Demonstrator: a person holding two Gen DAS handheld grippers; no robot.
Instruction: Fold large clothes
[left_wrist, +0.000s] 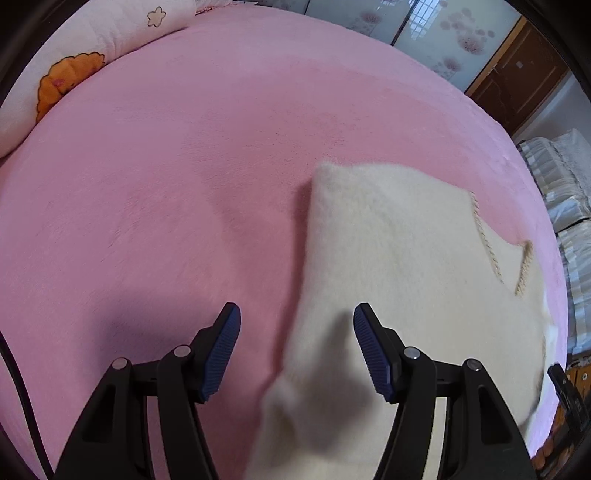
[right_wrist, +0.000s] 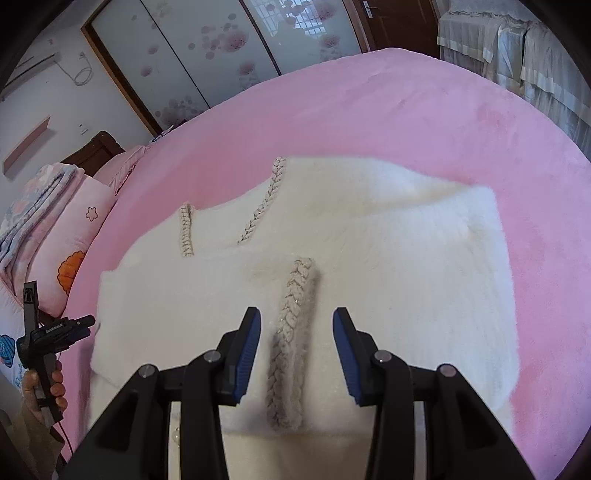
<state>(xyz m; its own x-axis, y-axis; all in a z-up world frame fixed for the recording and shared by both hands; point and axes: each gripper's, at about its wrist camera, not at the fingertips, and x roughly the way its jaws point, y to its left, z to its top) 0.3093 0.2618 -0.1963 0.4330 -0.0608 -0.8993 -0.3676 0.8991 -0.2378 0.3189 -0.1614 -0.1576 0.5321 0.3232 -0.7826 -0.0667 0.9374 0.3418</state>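
Observation:
A fluffy white sweater (right_wrist: 369, 266) with beige braided trim (right_wrist: 291, 332) lies partly folded on the pink bed (right_wrist: 406, 110). My right gripper (right_wrist: 296, 350) is open and empty, hovering just above the braided strip on the folded layer. My left gripper (left_wrist: 297, 350) is open and empty above the sweater's left edge (left_wrist: 388, 258); its right finger is over the white fabric, its left finger over the pink cover (left_wrist: 147, 184). The left gripper also shows in the right wrist view (right_wrist: 55, 328), held in a hand at the bed's left side.
Pink pillows with an orange print (left_wrist: 66, 85) and folded quilts (right_wrist: 33, 206) lie at the head of the bed. Sliding wardrobe doors (right_wrist: 207, 48) and a wooden door stand behind. White covered furniture (right_wrist: 535, 55) is at the far right.

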